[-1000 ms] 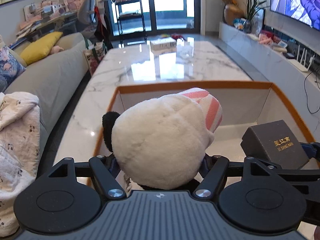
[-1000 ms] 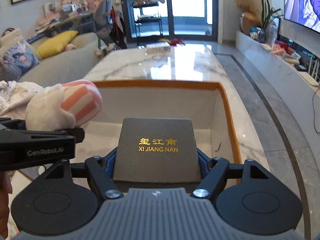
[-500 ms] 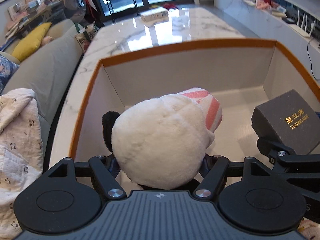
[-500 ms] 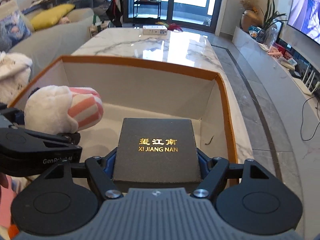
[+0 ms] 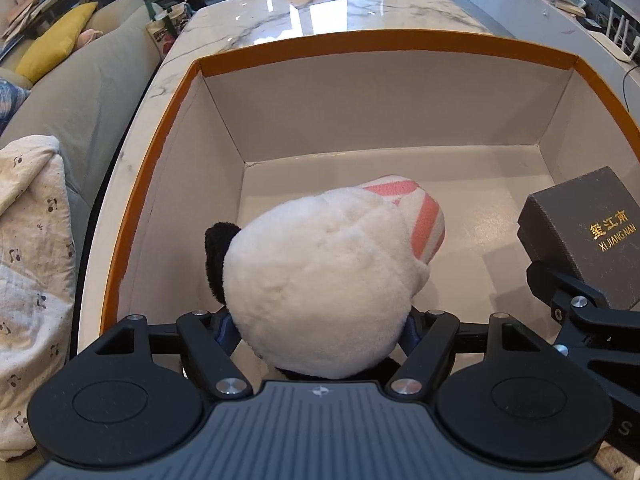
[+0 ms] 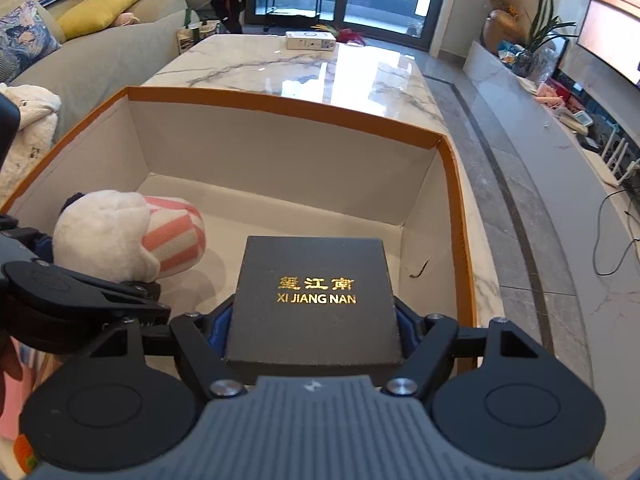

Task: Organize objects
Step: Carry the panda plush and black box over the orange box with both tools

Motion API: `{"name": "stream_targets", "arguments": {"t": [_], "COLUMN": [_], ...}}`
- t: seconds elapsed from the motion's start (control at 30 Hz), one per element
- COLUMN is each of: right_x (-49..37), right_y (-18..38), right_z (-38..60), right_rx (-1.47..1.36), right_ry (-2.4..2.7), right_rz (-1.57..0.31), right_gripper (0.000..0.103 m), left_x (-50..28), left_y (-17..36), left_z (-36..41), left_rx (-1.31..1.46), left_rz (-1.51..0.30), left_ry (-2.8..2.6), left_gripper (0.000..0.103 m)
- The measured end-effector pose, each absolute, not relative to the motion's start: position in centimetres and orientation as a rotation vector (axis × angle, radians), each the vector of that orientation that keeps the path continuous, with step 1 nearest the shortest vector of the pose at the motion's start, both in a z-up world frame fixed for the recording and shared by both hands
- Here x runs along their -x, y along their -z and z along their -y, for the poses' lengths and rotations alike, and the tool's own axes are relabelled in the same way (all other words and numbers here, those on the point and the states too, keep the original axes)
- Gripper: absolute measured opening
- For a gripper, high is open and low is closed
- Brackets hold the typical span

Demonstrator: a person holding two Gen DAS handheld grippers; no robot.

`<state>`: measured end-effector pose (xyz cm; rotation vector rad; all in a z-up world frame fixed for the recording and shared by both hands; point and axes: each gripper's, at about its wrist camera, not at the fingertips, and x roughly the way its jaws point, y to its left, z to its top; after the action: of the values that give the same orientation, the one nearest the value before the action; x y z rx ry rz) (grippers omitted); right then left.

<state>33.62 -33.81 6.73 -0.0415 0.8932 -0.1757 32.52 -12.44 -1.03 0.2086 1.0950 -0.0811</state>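
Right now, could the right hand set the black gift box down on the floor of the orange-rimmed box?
Probably yes. The black gift box hangs over bare floor of the orange-rimmed box; the plush toy sits off to its left.

Your left gripper (image 5: 320, 328) and right gripper (image 6: 314, 324) look alike: a ribbed grey-blue body with a small emblem at its front edge, flanked by two round black discs. Black linkage bars with silver screws run forward to the jaws, which have blue inner pads. Faint pale lettering marks one black arm.
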Motion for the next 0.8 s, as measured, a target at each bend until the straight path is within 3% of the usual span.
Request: {"name": "stream_targets", "arguments": {"t": [0.8], "right_x": [-34.7], "right_y": [-6.8], "right_z": [33.1], "right_rx": [0.064], "right_ry": [0.151], "right_rz": [-0.926], "right_gripper": [0.076], "left_x": [-34.9], "left_y": [0.6], "left_z": [13.2], "left_rx": [-0.225], "left_rz": [-1.125], "left_ry": [0.057], "left_gripper": [0.087]}}
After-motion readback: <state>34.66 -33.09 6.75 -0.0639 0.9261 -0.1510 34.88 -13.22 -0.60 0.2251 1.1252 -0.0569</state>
